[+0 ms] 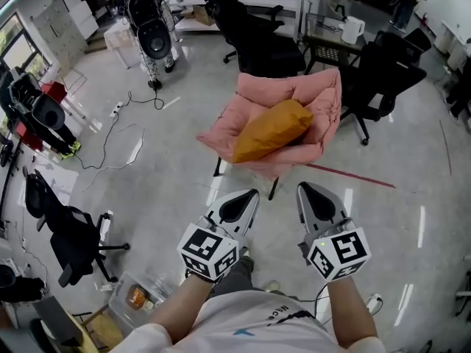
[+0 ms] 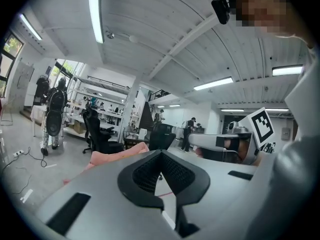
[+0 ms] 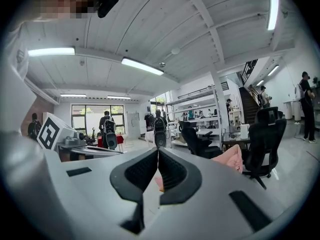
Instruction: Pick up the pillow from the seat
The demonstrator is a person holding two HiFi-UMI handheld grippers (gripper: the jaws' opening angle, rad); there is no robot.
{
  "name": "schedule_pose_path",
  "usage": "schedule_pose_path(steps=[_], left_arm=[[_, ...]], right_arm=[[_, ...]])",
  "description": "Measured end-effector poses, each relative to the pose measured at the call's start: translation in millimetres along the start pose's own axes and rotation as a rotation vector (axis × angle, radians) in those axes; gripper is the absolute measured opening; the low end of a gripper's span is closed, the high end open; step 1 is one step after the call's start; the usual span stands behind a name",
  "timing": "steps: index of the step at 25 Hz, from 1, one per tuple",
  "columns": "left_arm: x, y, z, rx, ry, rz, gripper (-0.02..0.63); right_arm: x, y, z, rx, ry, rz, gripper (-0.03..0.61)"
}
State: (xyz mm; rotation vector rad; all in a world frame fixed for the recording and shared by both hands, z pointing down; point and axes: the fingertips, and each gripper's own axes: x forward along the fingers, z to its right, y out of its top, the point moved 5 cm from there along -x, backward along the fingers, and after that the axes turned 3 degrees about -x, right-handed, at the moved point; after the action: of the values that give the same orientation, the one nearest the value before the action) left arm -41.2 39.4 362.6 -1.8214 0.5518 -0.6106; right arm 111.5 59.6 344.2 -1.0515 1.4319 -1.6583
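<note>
An orange pillow [image 1: 272,129] lies across a pink cushioned seat [image 1: 324,101] on thin dark legs, in the middle of the head view. My left gripper [image 1: 251,193] hangs in the air short of the seat's front edge, shut and empty. My right gripper [image 1: 302,187] is level with it a little to the right, also shut with nothing held. In the left gripper view the pink seat [image 2: 112,159] shows past the shut left gripper [image 2: 160,152]. In the right gripper view a corner of the pink seat [image 3: 232,158] shows right of the shut right gripper [image 3: 158,151].
Black office chairs stand behind the seat [image 1: 254,31] and to its right [image 1: 383,72], another at the left [image 1: 70,234]. A small table with a white kettle [image 1: 352,29] is at the back. Cables [image 1: 110,142] trail over the grey floor. People [image 3: 306,104] stand far off.
</note>
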Motion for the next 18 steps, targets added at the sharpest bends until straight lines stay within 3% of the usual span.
schedule_pose_path(steps=[9,18], left_arm=[[60,-6,-103,0.064,-0.035,-0.077,0.011],[113,-52,-173,0.151,0.033,-0.174,0.011]], right_arm=[[104,-18,25,0.039,-0.103,-0.087,0.017],[159,-50,93,0.126,-0.261,-0.154,0.017]])
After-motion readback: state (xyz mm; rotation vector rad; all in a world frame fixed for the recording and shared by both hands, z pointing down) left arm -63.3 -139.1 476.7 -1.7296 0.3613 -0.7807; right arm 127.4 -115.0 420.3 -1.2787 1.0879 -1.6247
